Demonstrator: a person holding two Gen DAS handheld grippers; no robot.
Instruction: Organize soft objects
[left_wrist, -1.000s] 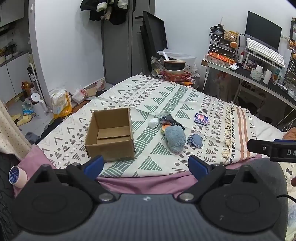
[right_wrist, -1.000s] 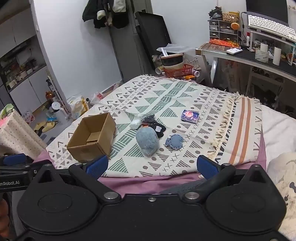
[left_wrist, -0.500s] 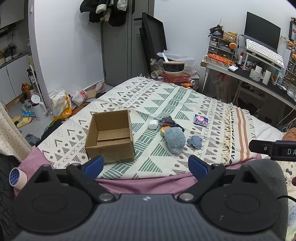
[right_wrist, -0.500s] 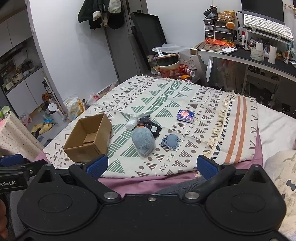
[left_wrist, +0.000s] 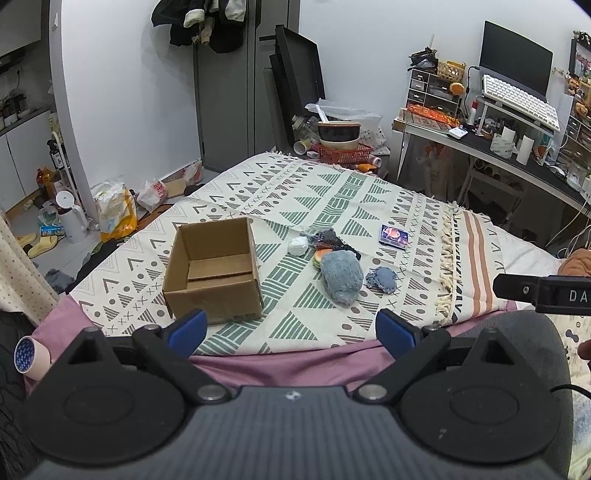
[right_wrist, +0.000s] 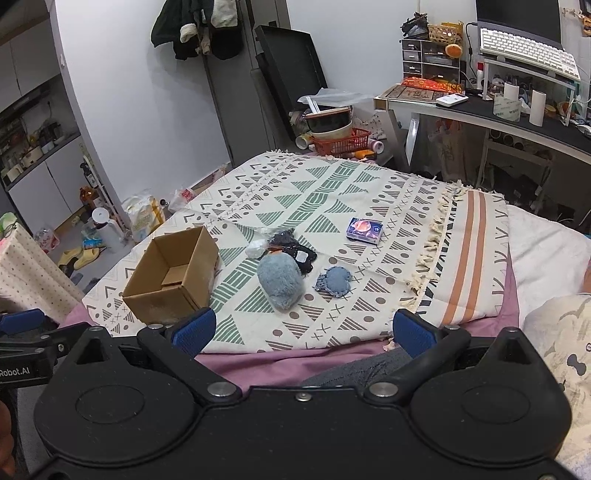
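An open, empty cardboard box (left_wrist: 213, 269) (right_wrist: 173, 273) stands on the patterned blanket (left_wrist: 332, 192). To its right lie a fluffy blue-grey plush (left_wrist: 340, 277) (right_wrist: 280, 283), a small denim pad (left_wrist: 382, 279) (right_wrist: 334, 281), a white soft ball (left_wrist: 298, 245) (right_wrist: 255, 249) and a black fabric bundle (left_wrist: 328, 238) (right_wrist: 293, 249) over something orange. My left gripper (left_wrist: 291, 326) and right gripper (right_wrist: 302, 328) both hover open at the bed's near edge, well short of the objects, nothing between their blue pads.
A small blue card box (left_wrist: 393, 235) (right_wrist: 364, 229) lies further right on the blanket. A desk (left_wrist: 517, 155) with keyboard stands at the right, a red basket (left_wrist: 343, 151) with bowls beyond the bed, bags and bottles on the floor at left. A tape roll (left_wrist: 29, 356) sits near left.
Both grippers have risen and drawn back slightly, so the box and soft objects sit a bit lower and farther in view. Nothing on the blanket has moved.
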